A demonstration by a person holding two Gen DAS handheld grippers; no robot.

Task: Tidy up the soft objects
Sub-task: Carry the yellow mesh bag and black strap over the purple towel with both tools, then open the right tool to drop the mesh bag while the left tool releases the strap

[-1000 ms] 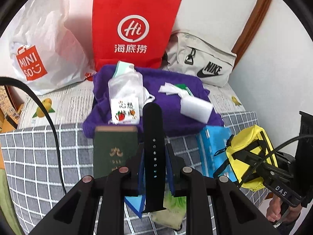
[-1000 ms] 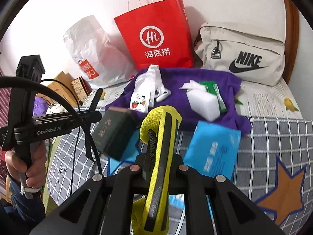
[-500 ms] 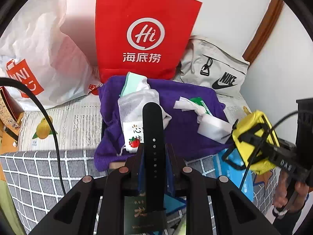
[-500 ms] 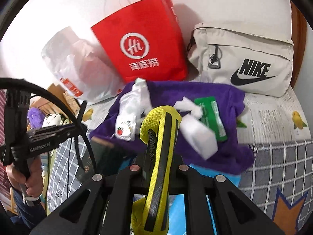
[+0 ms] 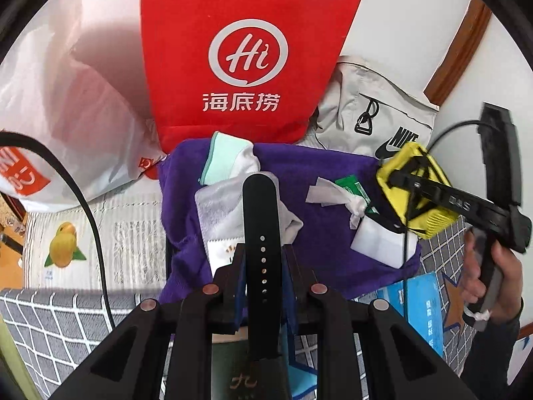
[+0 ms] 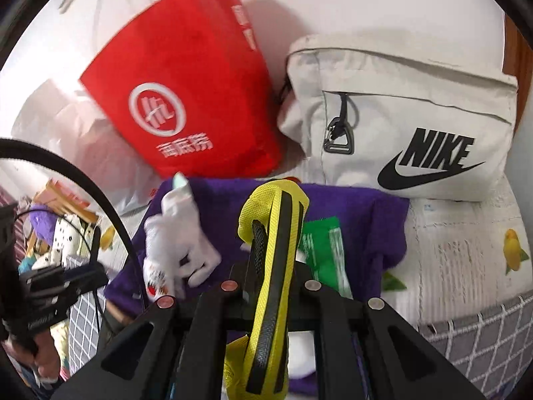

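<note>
The left gripper (image 5: 261, 263) is clamped on a black strap (image 5: 260, 233) — limp, light; the right gripper (image 6: 271, 286) is clamped on a squashy yellow pouch (image 6: 271, 266) — best gripped mid-body.

Rear, against white wall (image 5: 393, 10): red paper bag (image 5: 240, 50), white plastic bag (image 5: 60, 100) at its left, beige Nike bag (image 6: 416, 126) at right. Wood trim (image 5: 456, 46) in corner.

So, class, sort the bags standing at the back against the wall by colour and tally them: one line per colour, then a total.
Red paper bag: 1
White plastic bag: 1
Beige Nike bag: 1
Total: 3
</note>
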